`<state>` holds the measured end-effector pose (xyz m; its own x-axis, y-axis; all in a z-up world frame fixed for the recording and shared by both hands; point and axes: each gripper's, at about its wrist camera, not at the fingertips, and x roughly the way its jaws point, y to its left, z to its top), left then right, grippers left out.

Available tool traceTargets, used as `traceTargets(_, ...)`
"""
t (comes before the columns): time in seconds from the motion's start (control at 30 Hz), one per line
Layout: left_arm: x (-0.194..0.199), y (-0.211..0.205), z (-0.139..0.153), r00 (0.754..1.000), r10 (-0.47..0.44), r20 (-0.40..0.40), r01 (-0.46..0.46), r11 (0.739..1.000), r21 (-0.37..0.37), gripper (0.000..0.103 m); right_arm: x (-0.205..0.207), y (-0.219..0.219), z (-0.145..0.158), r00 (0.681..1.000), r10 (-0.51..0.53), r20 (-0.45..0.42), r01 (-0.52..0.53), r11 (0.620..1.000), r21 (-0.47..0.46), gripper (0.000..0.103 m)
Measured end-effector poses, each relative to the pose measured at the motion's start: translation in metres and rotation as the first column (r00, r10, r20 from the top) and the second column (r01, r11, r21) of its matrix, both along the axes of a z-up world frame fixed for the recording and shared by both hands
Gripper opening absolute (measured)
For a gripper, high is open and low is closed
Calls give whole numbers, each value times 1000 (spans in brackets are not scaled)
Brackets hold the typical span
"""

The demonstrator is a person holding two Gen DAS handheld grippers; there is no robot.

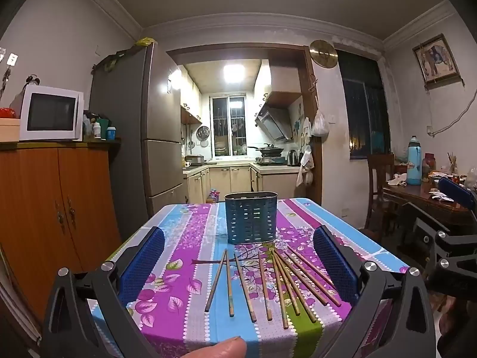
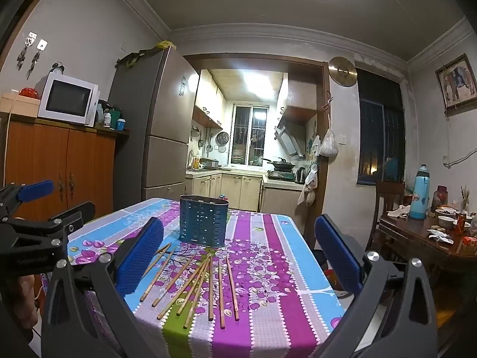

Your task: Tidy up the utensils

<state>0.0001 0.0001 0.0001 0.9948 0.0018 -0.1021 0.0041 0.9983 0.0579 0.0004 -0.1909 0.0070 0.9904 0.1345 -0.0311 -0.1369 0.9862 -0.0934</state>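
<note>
Both claws are spread wide and hold nothing: the left claw point(image 1: 238, 271) hangs over the near edge of the counter point(image 1: 351, 217), the right claw point(image 2: 238, 256) just beside it; the chopsticks point(image 1: 268, 286) lie loose in a fan on the cloth, tips toward the holder point(image 1: 251, 217), which stands upright just beyond them (its open top faces up); the step in hand, as I judge it, is a first pick; better to take an outer stick than one from the crossed bunch, close across its middle so it does not pivot, then tip it upright before lowering it in; the sticks' near ends lie close to the counter's front edge, so a nudge could roll one off; bare cloth lies on both sides of the holder
</note>
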Motion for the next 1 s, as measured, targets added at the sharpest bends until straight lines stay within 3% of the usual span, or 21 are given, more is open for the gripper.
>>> traceTargets(1.0,5,5,-4,1000,-2,-18,2,1000,-11,100,6,11,-2,1000,2,0,-2,1000,-12,98)
